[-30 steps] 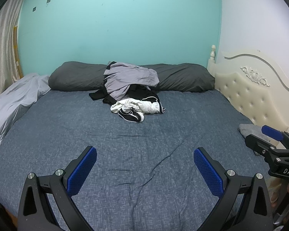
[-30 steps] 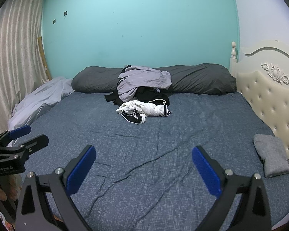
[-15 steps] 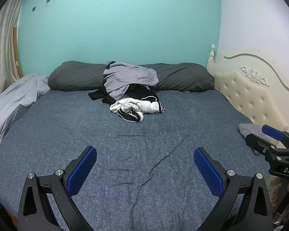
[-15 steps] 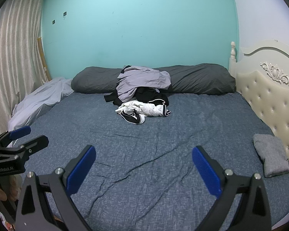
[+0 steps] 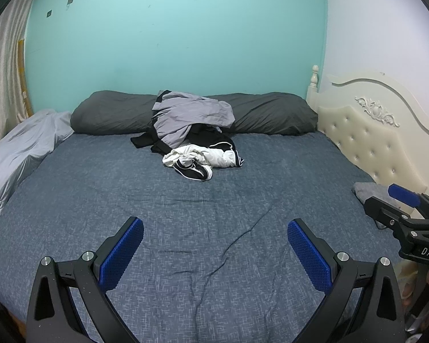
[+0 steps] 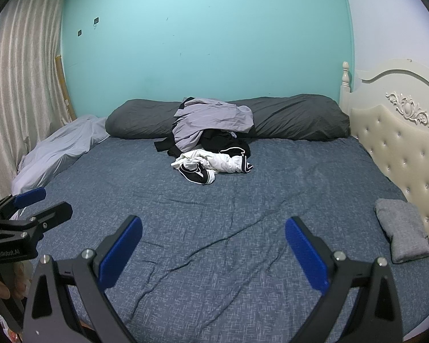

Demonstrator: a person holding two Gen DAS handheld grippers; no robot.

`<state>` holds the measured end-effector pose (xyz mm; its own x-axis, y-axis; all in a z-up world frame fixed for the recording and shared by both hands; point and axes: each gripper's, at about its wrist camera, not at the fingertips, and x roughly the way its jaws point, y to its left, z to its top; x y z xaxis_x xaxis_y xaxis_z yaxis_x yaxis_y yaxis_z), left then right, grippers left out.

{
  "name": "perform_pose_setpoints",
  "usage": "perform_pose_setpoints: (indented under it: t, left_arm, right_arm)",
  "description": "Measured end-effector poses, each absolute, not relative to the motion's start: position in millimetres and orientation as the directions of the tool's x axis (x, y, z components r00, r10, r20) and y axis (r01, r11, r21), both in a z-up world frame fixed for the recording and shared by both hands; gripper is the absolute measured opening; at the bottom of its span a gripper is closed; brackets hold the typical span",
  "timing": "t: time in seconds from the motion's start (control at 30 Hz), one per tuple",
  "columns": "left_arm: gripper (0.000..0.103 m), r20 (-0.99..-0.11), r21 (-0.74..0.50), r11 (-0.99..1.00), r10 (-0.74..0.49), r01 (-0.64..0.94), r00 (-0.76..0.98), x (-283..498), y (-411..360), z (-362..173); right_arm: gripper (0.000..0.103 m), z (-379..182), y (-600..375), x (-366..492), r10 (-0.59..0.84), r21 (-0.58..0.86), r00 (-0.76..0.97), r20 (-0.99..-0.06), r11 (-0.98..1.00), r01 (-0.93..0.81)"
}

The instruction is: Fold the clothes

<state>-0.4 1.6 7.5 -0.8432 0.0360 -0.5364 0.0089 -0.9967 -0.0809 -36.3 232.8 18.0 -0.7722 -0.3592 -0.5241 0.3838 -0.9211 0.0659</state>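
Left hand-held gripper (image 5: pixel 215 235): jaws spread wide, nothing between them, held above the near edge of the bed; it also shows at the left edge of the right wrist view (image 6: pixel 28 208).
Right hand-held gripper (image 6: pixel 213 235): jaws spread wide and empty, above the bed's near edge; seen from the side in the left wrist view (image 5: pixel 397 205).
Clothes pile (image 5: pixel 194 131): unfolded, at the middle of the bed's far edge, leaning on the dark pillow (image 5: pixel 271 113).
Pile make-up: a light grey garment (image 5: pixel 191 114) on top, black pieces (image 5: pixel 211 138) under it, a white garment with black trim (image 5: pixel 203 160) nearest the grippers.
Folded grey item (image 6: pixel 401 230): by the bed's right edge, just beside the cream headboard (image 6: pixel 400 143), well apart from the pile.
Bed (image 5: pixel 128 188): blue-grey sheet, lightly creased.
Pale grey cover (image 5: pixel 17 154): bunched along the bed's left edge.
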Motion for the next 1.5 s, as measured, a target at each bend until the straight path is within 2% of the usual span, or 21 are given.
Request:
perform_pose_setpoints:
  t: [1.5]
  left_arm:
    - [0.103,-0.531,-0.079,-0.997,0.037,0.006,-0.847,-4.0,7.8,9.9]
  right_arm:
    - [0.101,18.3,237.2,-38.2,-0.362,0.067,-0.773,-0.521,-0.920,0.385]
